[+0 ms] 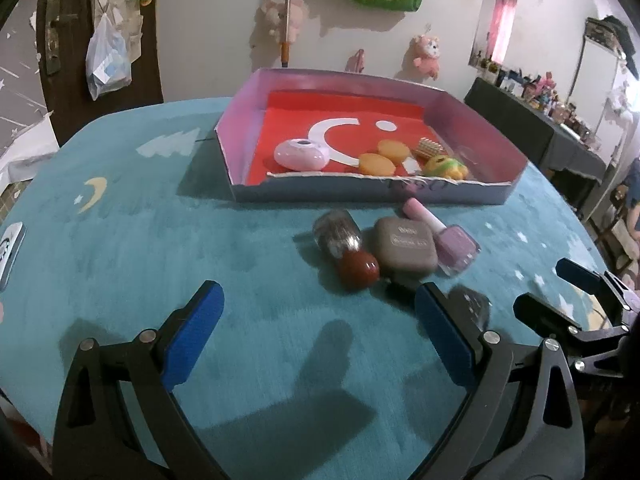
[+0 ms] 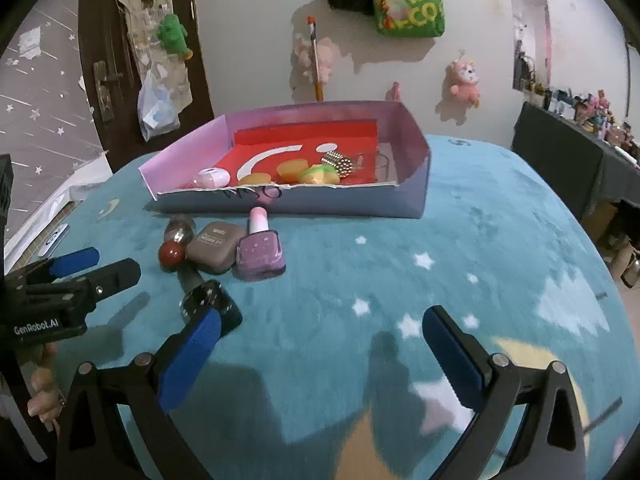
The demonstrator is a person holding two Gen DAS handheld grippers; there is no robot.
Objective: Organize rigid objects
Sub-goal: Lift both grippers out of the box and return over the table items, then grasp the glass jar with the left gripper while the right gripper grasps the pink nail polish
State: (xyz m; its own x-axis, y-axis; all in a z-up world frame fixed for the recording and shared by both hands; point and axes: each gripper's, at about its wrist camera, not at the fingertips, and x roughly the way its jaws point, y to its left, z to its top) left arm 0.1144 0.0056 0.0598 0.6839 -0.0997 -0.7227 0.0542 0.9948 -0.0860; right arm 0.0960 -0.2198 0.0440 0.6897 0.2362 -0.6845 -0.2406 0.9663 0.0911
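A pink-walled box (image 1: 372, 194) (image 2: 292, 200) with a red floor holds a pink round case (image 1: 301, 154), two orange pieces (image 1: 376, 164), a gold studded piece (image 1: 430, 148) and a green-yellow toy (image 1: 444, 167). In front of it on the teal cloth lie a red-capped clear bottle (image 1: 346, 250) (image 2: 176, 246), a taupe square compact (image 1: 405, 251) (image 2: 214, 249), a purple nail polish bottle (image 1: 452, 246) (image 2: 260, 254) and a small dark bottle (image 1: 474, 306) (image 2: 206, 298). My left gripper (image 1: 320, 336) is open and empty, short of the bottles. My right gripper (image 2: 320, 356) is open and empty, the dark bottle by its left finger.
A round table with a teal star-and-moon cloth (image 1: 200, 240) carries everything. A white card (image 1: 10, 252) lies at its left edge. Plush toys and bags hang on the wall behind. A dark shelf with figurines (image 2: 580, 136) stands to the right.
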